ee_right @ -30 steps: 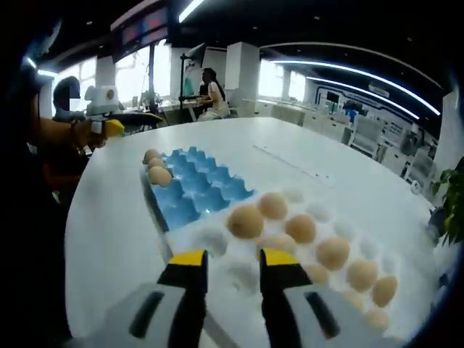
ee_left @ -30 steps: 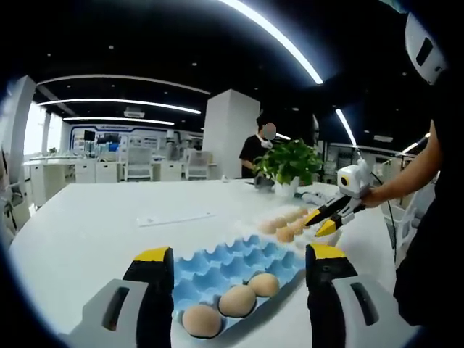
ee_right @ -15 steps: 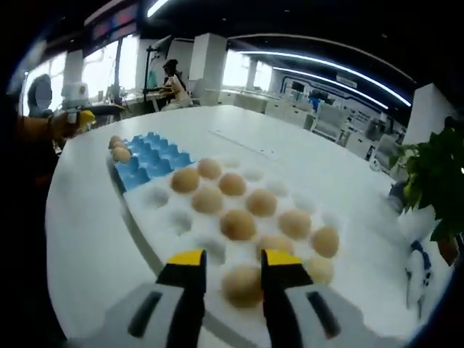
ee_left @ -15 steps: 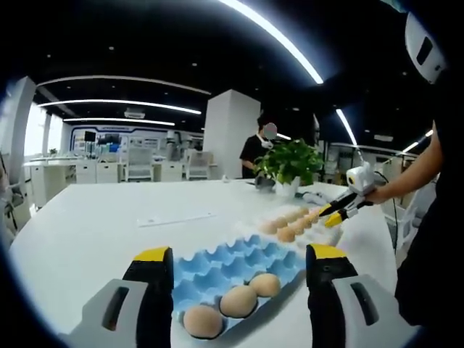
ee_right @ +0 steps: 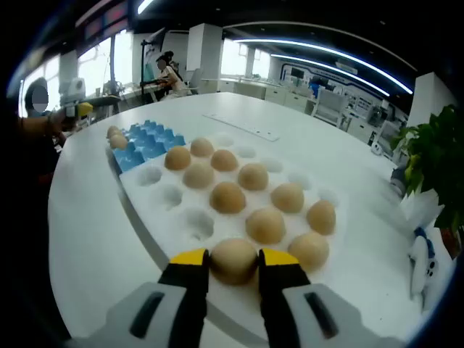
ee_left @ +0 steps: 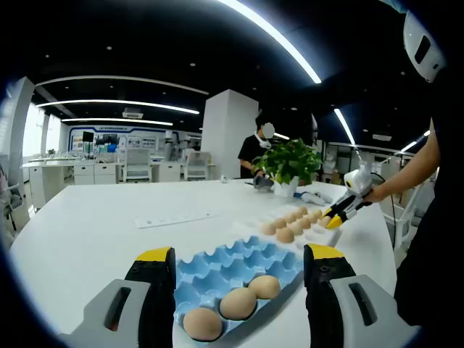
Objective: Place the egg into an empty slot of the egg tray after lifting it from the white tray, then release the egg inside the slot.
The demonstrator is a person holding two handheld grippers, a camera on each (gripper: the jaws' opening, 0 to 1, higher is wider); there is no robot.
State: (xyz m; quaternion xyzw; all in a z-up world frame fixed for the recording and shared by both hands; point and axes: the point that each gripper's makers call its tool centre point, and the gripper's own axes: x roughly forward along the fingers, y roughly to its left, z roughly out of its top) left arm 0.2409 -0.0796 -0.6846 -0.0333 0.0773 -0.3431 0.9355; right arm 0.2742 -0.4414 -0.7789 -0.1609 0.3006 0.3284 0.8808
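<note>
Right gripper point(ee_right: 232, 259): yellow-tipped jaws closing round a brown egg point(ee_right: 233, 260) in the near-edge row of the white moulded tray point(ee_right: 156, 194); egg sitting in its cup.
White tray: lying on the white tabletop point(ee_right: 87, 217), holding approx 10 eggs, several cups bare.
Blue egg tray point(ee_left: 239, 262): butting against the white tray's far end; 3 brown eggs point(ee_left: 238, 302) along one edge.
Left gripper point(ee_left: 239, 254): jaws spread wide, hovering over the blue tray w/ nothing between them.
</note>
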